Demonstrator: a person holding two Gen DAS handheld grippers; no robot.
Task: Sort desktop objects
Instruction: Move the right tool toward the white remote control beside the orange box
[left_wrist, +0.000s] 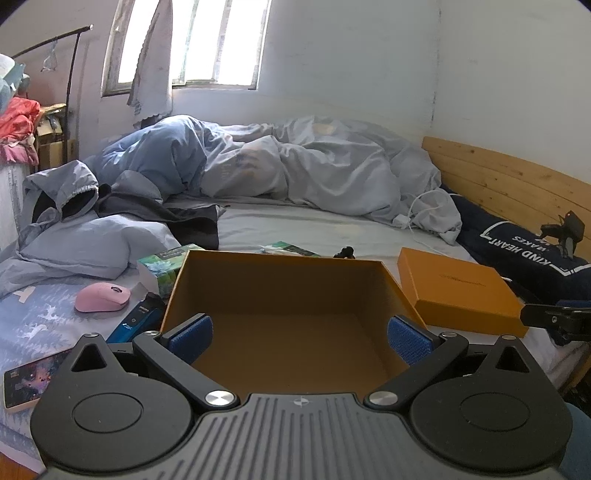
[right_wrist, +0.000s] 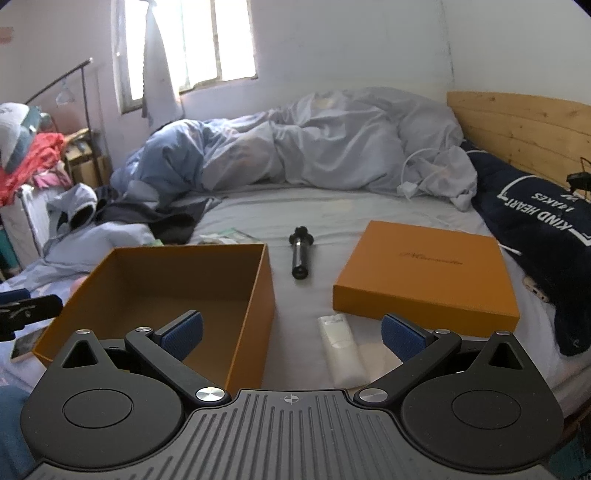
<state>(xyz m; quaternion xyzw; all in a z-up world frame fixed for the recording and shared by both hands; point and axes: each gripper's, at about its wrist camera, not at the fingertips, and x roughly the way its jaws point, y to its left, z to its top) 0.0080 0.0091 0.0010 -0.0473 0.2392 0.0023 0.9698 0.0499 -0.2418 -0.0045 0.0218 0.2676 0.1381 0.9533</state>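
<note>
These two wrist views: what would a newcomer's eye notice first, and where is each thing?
The open orange box stands empty on the bed, with its flat orange lid lying apart to its right. Between them lie a black cylindrical tool and, nearer, a white remote-like object. Left of the box rest a pink mouse and a blue device.

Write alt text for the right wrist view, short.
The right gripper, fingers spread open and empty, hovers over a bed between an open orange box and its lid. A white tube lies just ahead on the sheet, a black cylindrical tool farther back.
</note>
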